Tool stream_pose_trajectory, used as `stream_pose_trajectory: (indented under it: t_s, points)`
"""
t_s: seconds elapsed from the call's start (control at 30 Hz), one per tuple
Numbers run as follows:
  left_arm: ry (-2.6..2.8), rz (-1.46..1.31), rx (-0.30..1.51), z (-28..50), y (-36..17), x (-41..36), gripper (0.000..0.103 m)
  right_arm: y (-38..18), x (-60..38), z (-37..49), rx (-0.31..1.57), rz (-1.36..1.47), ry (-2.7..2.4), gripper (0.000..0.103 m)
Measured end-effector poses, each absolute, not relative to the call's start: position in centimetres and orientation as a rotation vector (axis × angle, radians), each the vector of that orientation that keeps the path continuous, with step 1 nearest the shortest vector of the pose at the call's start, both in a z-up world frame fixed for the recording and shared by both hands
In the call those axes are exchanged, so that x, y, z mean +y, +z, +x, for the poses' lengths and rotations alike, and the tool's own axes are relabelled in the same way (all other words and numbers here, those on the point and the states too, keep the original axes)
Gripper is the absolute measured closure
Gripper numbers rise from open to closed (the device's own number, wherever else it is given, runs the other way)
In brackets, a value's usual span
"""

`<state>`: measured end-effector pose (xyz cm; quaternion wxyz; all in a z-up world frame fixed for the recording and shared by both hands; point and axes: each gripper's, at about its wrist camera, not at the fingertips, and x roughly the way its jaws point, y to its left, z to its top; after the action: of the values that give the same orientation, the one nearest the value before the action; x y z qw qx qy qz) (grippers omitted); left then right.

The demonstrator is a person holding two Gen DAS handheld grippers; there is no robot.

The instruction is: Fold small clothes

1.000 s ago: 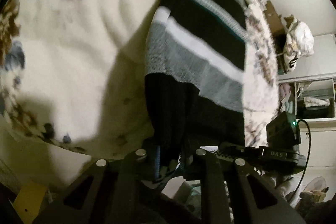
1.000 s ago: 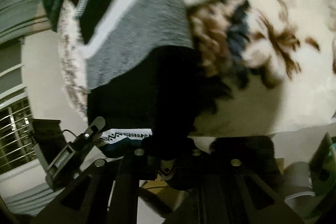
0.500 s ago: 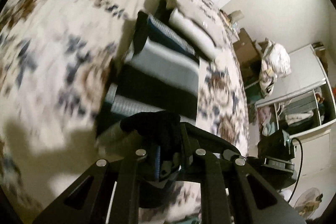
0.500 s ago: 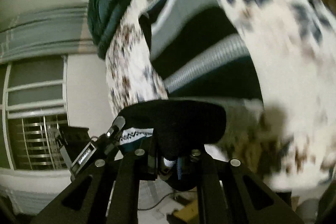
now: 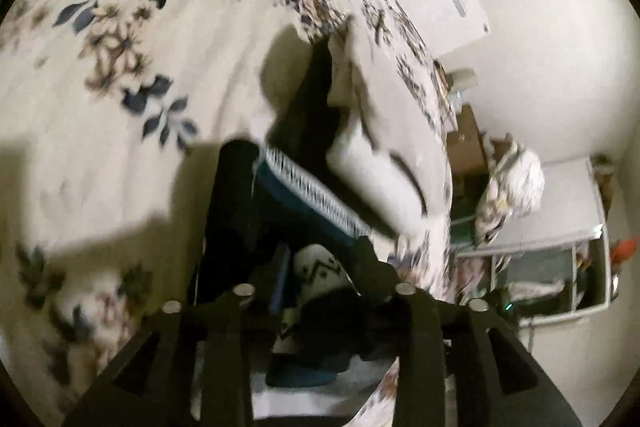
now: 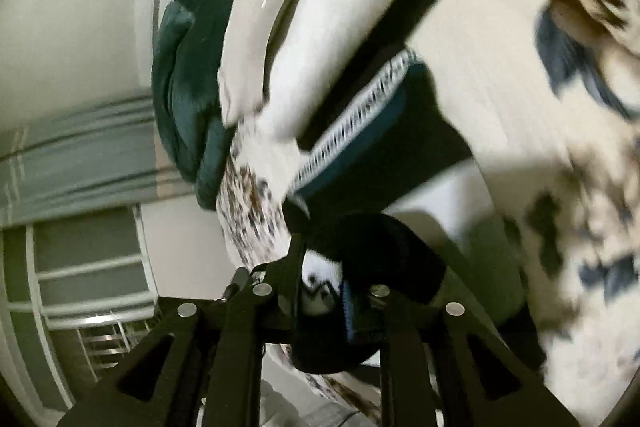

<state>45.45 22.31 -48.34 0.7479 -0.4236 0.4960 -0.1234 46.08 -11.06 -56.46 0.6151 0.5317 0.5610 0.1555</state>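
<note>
Gripping the black garment [image 5: 240,211], both tools show no readable writing.

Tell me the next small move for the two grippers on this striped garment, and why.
Probably lower both a little further and lay the held edge onto the rest of the striped garment. The left gripper and right gripper each pinch dark fabric, and that edge is already carried over the part lying on the floral bedspread, so the fold looks nearly closed.
</note>
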Motion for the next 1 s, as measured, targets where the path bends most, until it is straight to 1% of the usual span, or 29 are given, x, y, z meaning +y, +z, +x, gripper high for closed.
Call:
stream_pose_trajectory:
  t_s: [0.03,0.07,0.1,0.17,0.23,0.33,0.43,0.53,0.67,0.7,0.73,0.77,0.8,0.83,0.87,1.0]
  points:
    - [-0.261,-0.943,1.077,46.1,-48.5,22.8,0.062,-56.8,-11.0,46.7,1.296,1.229,0.352,0.074]
    - [-0.258,-0.959,1.061,46.7,-48.5,23.4,0.059,-57.0,-11.1,47.5,1.294,1.237,0.350,0.061]
    - [-0.254,-0.960,1.054,46.9,-48.4,23.8,0.054,-57.1,-11.3,47.9,1.281,1.250,0.348,0.048]
    - [-0.243,-0.945,1.045,47.1,-48.3,24.4,0.048,-56.8,-11.5,48.7,1.235,1.284,0.361,0.037]
    - [-0.237,-0.907,1.045,46.7,-48.2,24.8,0.048,-56.4,-12.2,48.8,1.193,1.309,0.379,0.035]
    - [-0.225,-0.829,1.062,45.2,-48.2,24.8,0.048,-55.0,-13.0,48.6,1.177,1.219,0.363,0.035]
    - [-0.226,-0.723,1.095,44.1,-48.4,23.8,0.048,-54.3,-12.9,47.8,1.245,1.002,0.321,0.035]
    - [-0.247,-0.610,1.136,44.8,-49.2,21.7,0.048,-54.6,-11.5,47.9,1.326,0.777,0.305,0.035]
    - [-0.264,-0.441,1.157,48.0,-50.4,18.1,0.048,-56.5,-10.1,48.4,1.361,0.641,0.297,0.035]
    - [-0.259,-0.390,1.153,48.8,-50.5,17.2,0.051,-56.7,-9.8,48.8,1.362,0.624,0.293,0.036]
    - [-0.254,-0.353,1.143,49.3,-50.7,16.6,0.052,-57.2,-9.3,49.5,1.366,0.604,0.287,0.037]
    - [-0.249,-0.330,1.126,49.9,-50.7,16.2,0.078,-57.4,-9.1,50.0,1.363,0.593,0.282,0.054]
    - [-0.245,-0.332,1.126,50.0,-50.8,16.2,0.097,-57.4,-8.9,50.4,1.356,0.578,0.277,0.086]
    - [-0.240,-0.354,1.122,50.1,-50.7,16.6,0.097,-57.2,-8.6,50.8,1.342,0.523,0.236,0.091]
    - [-0.228,-0.386,1.098,49.7,-50.4,17.3,0.097,-56.8,-8.6,50.8,1.329,0.501,0.222,0.094]
    - [-0.200,-0.499,1.076,49.2,-49.9,19.8,0.097,-54.7,-8.6,50.0,1.250,0.484,0.209,0.096]
